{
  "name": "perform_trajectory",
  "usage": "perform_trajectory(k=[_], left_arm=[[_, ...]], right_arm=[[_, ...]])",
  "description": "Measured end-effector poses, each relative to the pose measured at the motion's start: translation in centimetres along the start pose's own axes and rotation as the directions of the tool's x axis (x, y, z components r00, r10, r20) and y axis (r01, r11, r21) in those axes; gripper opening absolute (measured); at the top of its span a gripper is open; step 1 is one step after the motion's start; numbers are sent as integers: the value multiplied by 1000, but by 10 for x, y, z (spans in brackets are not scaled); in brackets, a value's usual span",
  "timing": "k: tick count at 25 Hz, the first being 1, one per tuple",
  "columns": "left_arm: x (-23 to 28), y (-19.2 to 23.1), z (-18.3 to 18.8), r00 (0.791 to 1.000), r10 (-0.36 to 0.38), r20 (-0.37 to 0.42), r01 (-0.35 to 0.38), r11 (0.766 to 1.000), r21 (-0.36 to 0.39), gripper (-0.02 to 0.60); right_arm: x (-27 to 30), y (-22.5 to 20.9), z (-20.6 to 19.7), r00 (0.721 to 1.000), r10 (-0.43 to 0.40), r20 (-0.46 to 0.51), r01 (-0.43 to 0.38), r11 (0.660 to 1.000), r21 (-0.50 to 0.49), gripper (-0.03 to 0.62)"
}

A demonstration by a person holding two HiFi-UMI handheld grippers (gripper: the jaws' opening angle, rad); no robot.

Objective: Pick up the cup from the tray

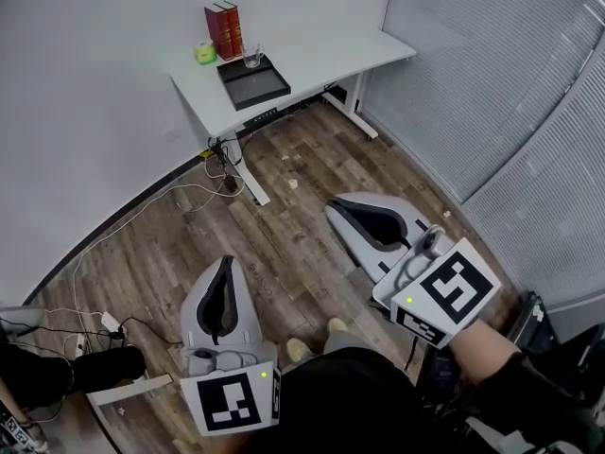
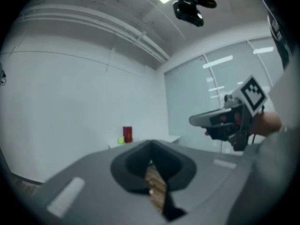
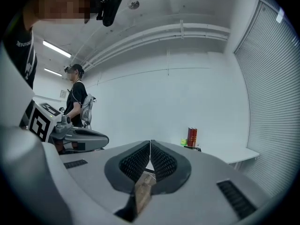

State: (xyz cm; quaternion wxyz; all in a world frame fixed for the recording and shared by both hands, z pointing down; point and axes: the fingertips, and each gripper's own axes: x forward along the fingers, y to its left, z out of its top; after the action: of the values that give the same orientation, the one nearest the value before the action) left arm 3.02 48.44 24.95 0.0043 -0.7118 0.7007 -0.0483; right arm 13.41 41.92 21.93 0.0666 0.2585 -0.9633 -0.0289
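Low at near left, grey moulded-plastic left tongs (image 1: 227, 265) with black ribbed pads, pressed together on nothing, carried level over brown wood-plank floor (image 1: 284, 244); probably just an approach posture, target well apart. Far ahead on white smooth-topped table (image 1: 321, 60): small yellow-green round object (image 1: 204, 53), two upright red hardback books (image 1: 224, 29) backed against wall (image 1: 95, 64), then clear glass cup (image 1: 251, 57) standing upright at far edge of shallow black rectangular tray (image 1: 257, 87), seemingly inside its rim, too small to confirm; smooth glass, likely slippery for a pinch. At right, matching grey right tongs (image 1: 333, 206) with black-and-white marker cube (image 1: 454, 291), likewise clamped shut and empty, aimed roughly toward table; grasp not yet started.
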Motion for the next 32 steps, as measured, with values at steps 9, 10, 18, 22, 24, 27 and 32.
perform_trajectory(k=[9,10,18,22,24,27,32], left_arm=[[-2,25,0,1000,10,8,-10,1000,-3,-2],[-2,28,0,1000,12,9,-12,1000,-5,-2],[-6,37,2,1000,20,10,-20,999,-28,-2],[-7,37,4,1000,8,20,-8,1000,9,-2],[-8,35,4,1000,7,25,-7,1000,12,-2],[-9,33,5,1000,13,25,-12,1000,-6,-2],[-1,33,6,1000,19,12,-19,1000,-9,-2]], right_arm=[[15,12,8,999,36,17,-36,999,15,17],[17,14,9,999,36,18,-36,999,10,17],[25,24,10,999,50,6,-49,999,-19,17],[22,25,12,999,46,17,-46,999,-18,17],[20,25,12,999,46,20,-45,999,-15,17],[19,24,12,998,51,25,-50,999,-12,17],[25,16,12,998,54,31,-54,999,-5,17]])
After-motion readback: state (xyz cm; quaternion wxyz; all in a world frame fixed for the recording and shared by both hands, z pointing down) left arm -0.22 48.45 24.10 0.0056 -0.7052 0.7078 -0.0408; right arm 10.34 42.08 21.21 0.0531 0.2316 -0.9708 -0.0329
